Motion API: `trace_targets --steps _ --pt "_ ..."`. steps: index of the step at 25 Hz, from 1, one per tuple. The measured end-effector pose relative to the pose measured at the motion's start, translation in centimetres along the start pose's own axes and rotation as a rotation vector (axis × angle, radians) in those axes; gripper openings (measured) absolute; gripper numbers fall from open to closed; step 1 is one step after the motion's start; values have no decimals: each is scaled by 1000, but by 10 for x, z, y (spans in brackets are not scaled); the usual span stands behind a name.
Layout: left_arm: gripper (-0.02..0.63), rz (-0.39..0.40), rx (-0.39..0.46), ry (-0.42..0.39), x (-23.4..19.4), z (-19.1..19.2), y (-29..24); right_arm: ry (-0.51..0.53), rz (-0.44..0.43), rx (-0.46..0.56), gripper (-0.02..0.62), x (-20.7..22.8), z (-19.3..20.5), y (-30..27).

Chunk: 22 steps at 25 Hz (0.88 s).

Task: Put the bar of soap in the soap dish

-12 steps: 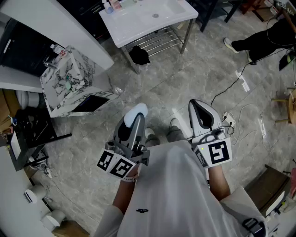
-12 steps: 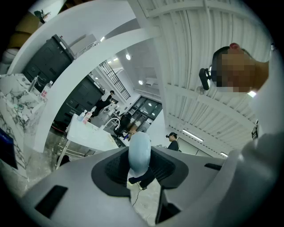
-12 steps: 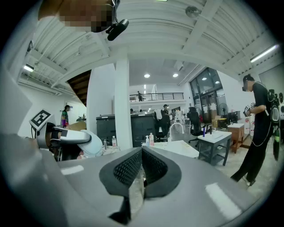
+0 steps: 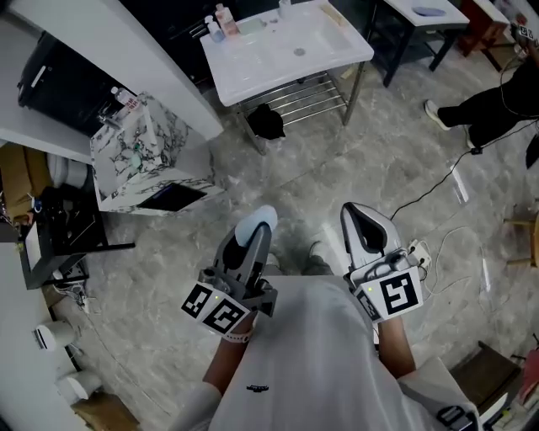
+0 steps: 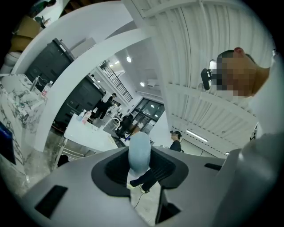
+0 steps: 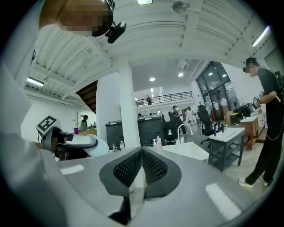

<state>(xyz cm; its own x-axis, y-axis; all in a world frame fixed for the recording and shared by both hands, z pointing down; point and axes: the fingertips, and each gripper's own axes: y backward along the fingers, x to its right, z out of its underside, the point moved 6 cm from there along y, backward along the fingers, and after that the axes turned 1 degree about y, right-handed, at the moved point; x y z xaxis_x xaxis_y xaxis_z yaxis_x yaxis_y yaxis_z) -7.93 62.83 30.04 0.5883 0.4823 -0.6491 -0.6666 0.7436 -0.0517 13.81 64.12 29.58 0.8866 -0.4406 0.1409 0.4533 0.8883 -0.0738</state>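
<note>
Soap bar [image 5: 139, 150] sits clamped in left gripper [image 4: 251, 232]; right gripper [image 4: 358, 215] closed, empty; labels on bottles [image 4: 218, 23] too small to read.

view: you lift your head, so the scene slides down and right in frame | sink [image 4: 286, 50]: more of its top shows, bottles [image 4: 221, 23] come in | table [image 4: 425, 10]: enters at top right | bystander [image 4: 497, 105]: nearer the right edge | left gripper [image 4: 255, 226], right gripper [image 4: 357, 215]: slightly lower in frame

Head view steeply down, tool views level (both toward washbasin [image 4: 286, 52])
</note>
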Motion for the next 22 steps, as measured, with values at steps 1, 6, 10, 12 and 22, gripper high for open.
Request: trace_targets --steps 1,6,10,12,22 --pt "126 -3 2 2 3 4 -4 14 -27 7 11 3 0 2" --pt "126 -17 20 19 18 15 -13 71 -190 -3 9 11 5 9" --pt "126 -30 23 32 21 15 -17 69 -162 -20 9 20 6 6" --pt "126 -33 27 45 18 13 -18 63 -148 -10 11 22 4 1" --pt "126 -22 49 98 -18 -10 -34 216 -233 -24 -3 -2 -5 -53"
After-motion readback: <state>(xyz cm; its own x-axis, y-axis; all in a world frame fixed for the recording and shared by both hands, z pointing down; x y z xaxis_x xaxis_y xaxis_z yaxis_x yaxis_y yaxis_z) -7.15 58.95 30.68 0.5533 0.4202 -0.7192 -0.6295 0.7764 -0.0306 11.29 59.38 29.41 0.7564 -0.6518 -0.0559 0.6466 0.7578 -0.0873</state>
